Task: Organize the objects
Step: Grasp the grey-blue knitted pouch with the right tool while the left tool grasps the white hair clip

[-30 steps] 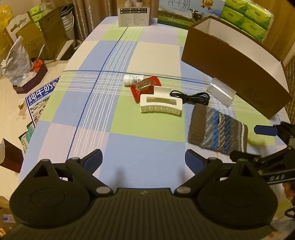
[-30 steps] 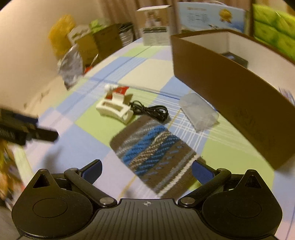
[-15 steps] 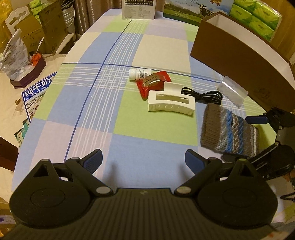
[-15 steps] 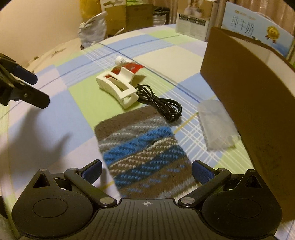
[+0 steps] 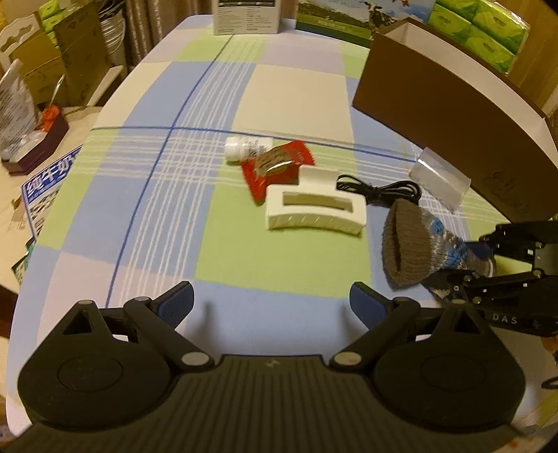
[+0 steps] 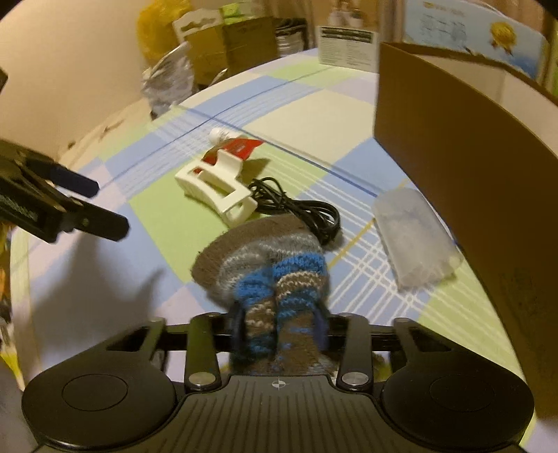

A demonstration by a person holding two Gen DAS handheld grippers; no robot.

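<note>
My right gripper [image 6: 279, 331] is shut on a knitted brown, grey and blue pouch [image 6: 275, 271], bunched between its fingers and lifted at the held end. In the left wrist view the same pouch [image 5: 415, 244] hangs from the right gripper [image 5: 477, 254] at the right. My left gripper [image 5: 272, 299] is open over the near part of the table, holding nothing. A white hair claw clip [image 5: 314, 209], a red snack packet [image 5: 279, 163], a small white bottle [image 5: 244, 146], a black cable [image 5: 380, 190] and a clear plastic case [image 5: 439, 177] lie mid-table.
A tall brown cardboard box [image 5: 453, 115], open on top, stands at the right, close to the clear case. The chequered tablecloth [image 5: 209, 216] covers the table. Printed cartons [image 5: 247, 15] and green tissue packs [image 5: 477, 24] line the far edge. Clutter sits on the floor left.
My right gripper closed on the pouch, which lay flat before, and raised its end so it bunched up. The left gripper stayed open and shifted slightly forward.
</note>
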